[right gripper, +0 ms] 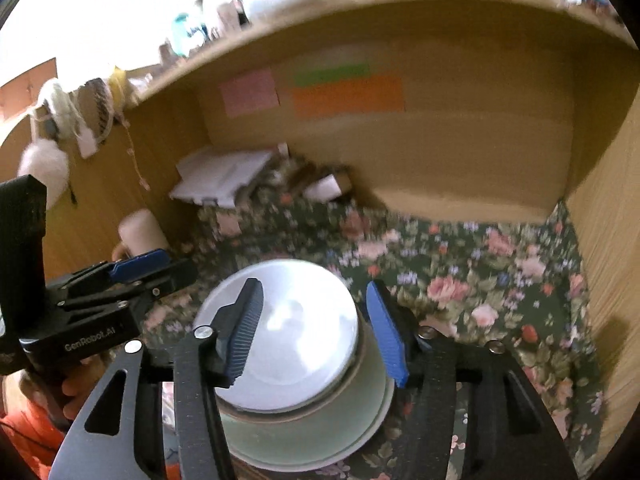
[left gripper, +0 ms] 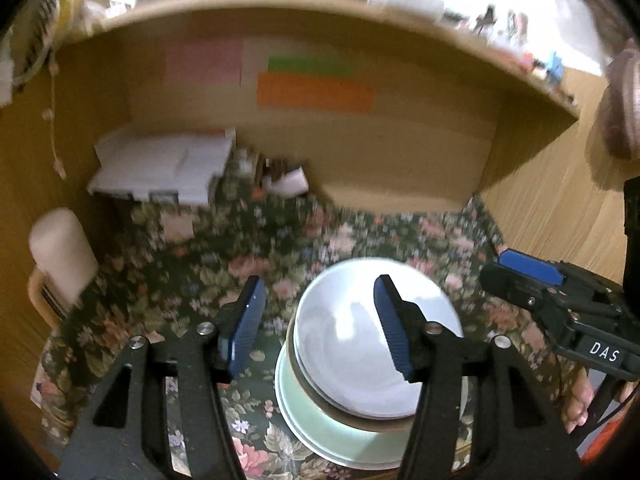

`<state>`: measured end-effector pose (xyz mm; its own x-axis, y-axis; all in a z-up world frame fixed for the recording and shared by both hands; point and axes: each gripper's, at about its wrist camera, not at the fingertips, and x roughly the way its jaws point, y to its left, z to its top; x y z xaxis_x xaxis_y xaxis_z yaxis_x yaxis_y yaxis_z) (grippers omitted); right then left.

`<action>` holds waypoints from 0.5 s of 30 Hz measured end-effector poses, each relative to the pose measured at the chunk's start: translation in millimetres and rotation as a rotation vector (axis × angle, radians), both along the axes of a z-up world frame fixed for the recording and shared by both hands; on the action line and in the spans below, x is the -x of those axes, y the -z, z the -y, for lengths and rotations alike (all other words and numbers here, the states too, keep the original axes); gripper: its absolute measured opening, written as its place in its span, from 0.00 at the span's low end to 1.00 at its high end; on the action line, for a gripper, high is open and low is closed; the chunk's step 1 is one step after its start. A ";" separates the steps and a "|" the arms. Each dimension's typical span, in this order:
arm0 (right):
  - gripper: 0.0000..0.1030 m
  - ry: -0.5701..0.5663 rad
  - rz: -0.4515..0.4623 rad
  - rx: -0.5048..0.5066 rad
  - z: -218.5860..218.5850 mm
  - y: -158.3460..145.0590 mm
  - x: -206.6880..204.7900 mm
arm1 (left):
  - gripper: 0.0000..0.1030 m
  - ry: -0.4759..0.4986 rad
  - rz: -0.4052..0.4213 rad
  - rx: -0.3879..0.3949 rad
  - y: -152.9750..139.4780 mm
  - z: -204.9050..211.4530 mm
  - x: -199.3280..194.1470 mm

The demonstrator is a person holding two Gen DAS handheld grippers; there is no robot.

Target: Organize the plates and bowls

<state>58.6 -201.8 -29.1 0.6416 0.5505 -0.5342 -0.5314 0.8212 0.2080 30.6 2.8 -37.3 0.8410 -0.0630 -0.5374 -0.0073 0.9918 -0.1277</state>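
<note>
- Left wrist view: the left gripper (left gripper: 320, 320) has its jaws spread wide and holds nothing. The white bowl (left gripper: 360, 352) lies below and slightly right of the gripper's centre line. The right-hand blue pad (left gripper: 394, 332) overlaps the bowl's interior in the picture; the left-hand pad sits outside the bowl's left rim, over the floral tablecloth (left gripper: 168, 288). Whether the pad touches the bowl cannot be told.
- Left wrist view: the white bowl sits nested in a brown-rimmed bowl (left gripper: 360, 420), and both rest on a pale green plate (left gripper: 320, 436). The stack stands on the tablecloth inside a wooden alcove (left gripper: 400, 152). The right gripper (left gripper: 516, 276) enters from the right edge, just beside the stack; its jaw state cannot be read here.
- Right wrist view: the right gripper (right gripper: 316, 328) is also spread wide and empty. The white bowl (right gripper: 288, 344) lies below and left of its centre line. Its left-hand pad overlaps the bowl's interior; its right-hand pad (right gripper: 386, 332) sits just outside the right rim, so the jaws straddle that rim.
- Right wrist view: the pale green plate (right gripper: 304, 444) shows beneath the bowls. The left gripper (right gripper: 136, 268) lies to the left, near the stack.
- Judgement: both grippers stand about equally near. The stack is round, so no long axis governs; rim approach is the controlling relation.
</note>
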 end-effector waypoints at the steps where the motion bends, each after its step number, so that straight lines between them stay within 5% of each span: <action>1: 0.51 0.000 0.015 -0.010 1.6 -2.8 3.2 | 0.58 -0.003 0.024 -0.006 -4.7 1.2 4.4; 10: 0.69 0.016 0.118 -0.063 8.5 -16.0 33.6 | 0.70 -0.026 0.195 -0.051 -25.8 10.9 44.6; 15: 0.81 0.026 0.157 -0.075 11.2 -19.5 46.9 | 0.77 -0.023 0.218 -0.036 -26.9 11.3 56.5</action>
<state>11.7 -213.0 -9.6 0.7287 0.5668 -0.3842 -0.5408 0.8206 0.1848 -25.9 -8.4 -10.4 0.9384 -0.0267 -0.3446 -0.0059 0.9956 -0.0934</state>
